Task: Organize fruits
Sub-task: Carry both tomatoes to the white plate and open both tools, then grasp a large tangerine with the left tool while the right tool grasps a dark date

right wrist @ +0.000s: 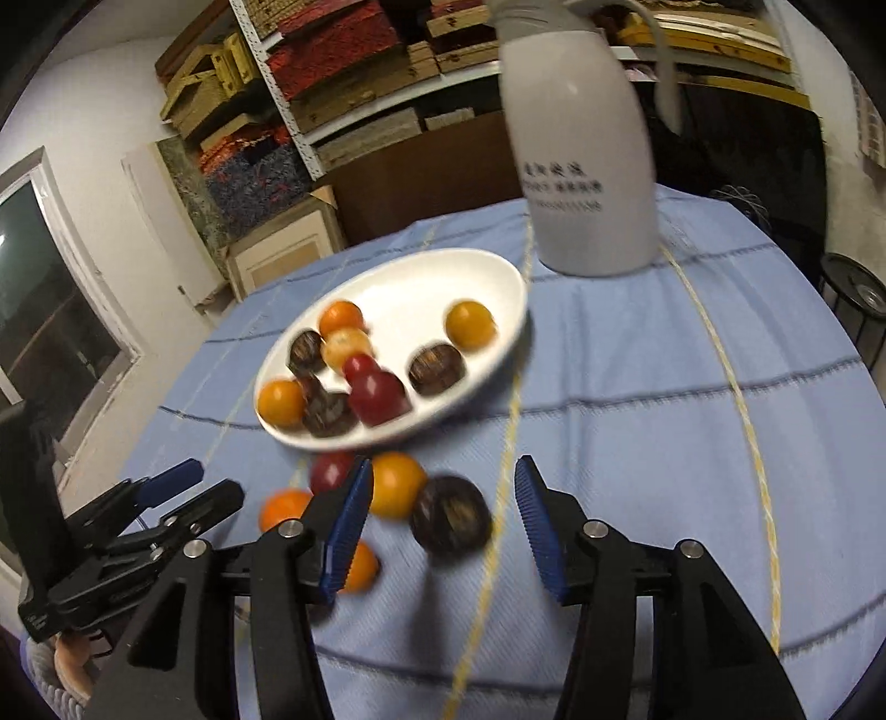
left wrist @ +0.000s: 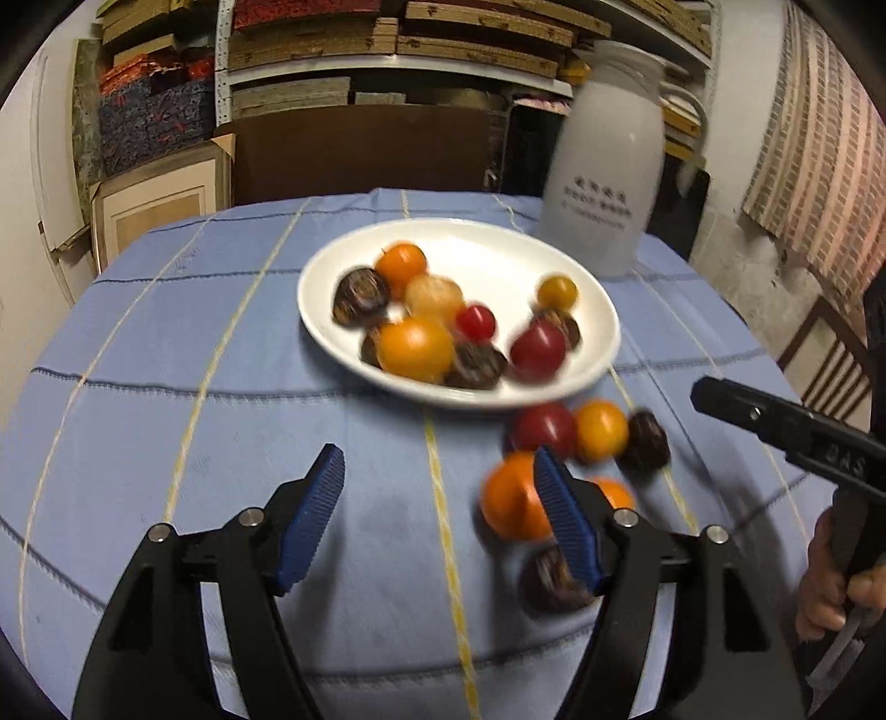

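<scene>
Gathering loose fruit into the plate (left wrist: 595,310) looks like the step in hand: about nine pieces already lie in it, while a cluster of orange, red and dark brown fruit (right wrist: 396,483) sits on the cloth (left wrist: 221,421) just in front of the rim. Both tools have parted jaws and hold nothing. The left gripper (left wrist: 437,515) frames bare cloth, with an orange fruit (left wrist: 512,498) just outside its right finger. The right gripper (right wrist: 443,518) has a dark fruit (right wrist: 449,515) between its fingers, untouched. Next, I judge, each needs centring on one piece before closing gently, since round fruit may roll. A white jug (left wrist: 603,183) stands behind the plate; shelves (left wrist: 398,50) of stacked boxes line the wall.
</scene>
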Demonstrator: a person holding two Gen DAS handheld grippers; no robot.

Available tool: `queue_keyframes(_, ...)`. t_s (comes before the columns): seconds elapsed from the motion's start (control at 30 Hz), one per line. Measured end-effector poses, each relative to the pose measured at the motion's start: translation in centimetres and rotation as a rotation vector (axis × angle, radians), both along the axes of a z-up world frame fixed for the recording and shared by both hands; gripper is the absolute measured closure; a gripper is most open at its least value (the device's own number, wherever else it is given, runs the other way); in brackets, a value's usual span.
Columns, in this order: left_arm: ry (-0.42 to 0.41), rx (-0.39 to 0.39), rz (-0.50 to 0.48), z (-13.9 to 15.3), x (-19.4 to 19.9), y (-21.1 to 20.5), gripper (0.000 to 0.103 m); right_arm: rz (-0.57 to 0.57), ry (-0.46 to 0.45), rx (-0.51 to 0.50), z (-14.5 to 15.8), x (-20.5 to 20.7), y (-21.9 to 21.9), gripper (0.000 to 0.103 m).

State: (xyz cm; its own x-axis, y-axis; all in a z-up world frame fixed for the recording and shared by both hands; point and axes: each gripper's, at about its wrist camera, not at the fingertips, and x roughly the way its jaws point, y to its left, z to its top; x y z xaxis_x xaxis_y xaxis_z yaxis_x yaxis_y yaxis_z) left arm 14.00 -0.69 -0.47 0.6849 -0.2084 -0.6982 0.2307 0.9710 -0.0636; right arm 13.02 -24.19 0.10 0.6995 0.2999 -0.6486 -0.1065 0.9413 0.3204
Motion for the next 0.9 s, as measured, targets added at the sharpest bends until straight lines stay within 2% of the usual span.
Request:
queue_keyframes(0.17, -0.005, 0.039, -0.058, -1.0, -1.3, -1.9, 0.034, -0.022, -0.020, 0.013, 0.0, -1.5, -0.9, 0.043)
queue_keyframes(0.3, 0.002, 0.072, -0.073, -1.8, -0.7, -3.0, 0.034, -0.018, -0.027, 0.012, 0.3, -1.3, -1.1, 0.042)
queue_keyframes(0.4, 0.008, 0.098, -0.060, -2.5, -0.2, -2.7, 0.024, -0.018, -0.031, 0.010, 0.5, -1.4, -1.1, 0.042)
queue_keyframes(0.53, -0.050, 0.198, 0.033, -1.9, -1.1, -0.8, 0.024, -0.017, -0.050, 0.015, 1.0, -2.0, -1.1, 0.042)
queue_keyframes(0.63, -0.009, 0.152, 0.103, -1.9, -0.7, 1.8, 0.026, -0.008, -0.041, 0.018, 0.8, -1.9, -1.0, 0.041)
queue_keyframes(0.77, 0.012, 0.057, 0.074, -1.9, -0.5, 2.7, 0.027, -0.016, 0.006, 0.033, -0.1, -1.3, -1.4, 0.041)
queue_keyframes(0.8, -0.001, 0.056, 0.049, -1.8, -0.7, 2.2, 0.027, -0.017, 0.011, 0.033, -0.2, -1.2, -1.4, 0.041)
queue_keyframes(0.9, -0.045, 0.122, 0.000, -1.8, -1.3, 0.4, 0.028, -0.018, -0.004, 0.011, 0.0, -1.6, -1.0, 0.041)
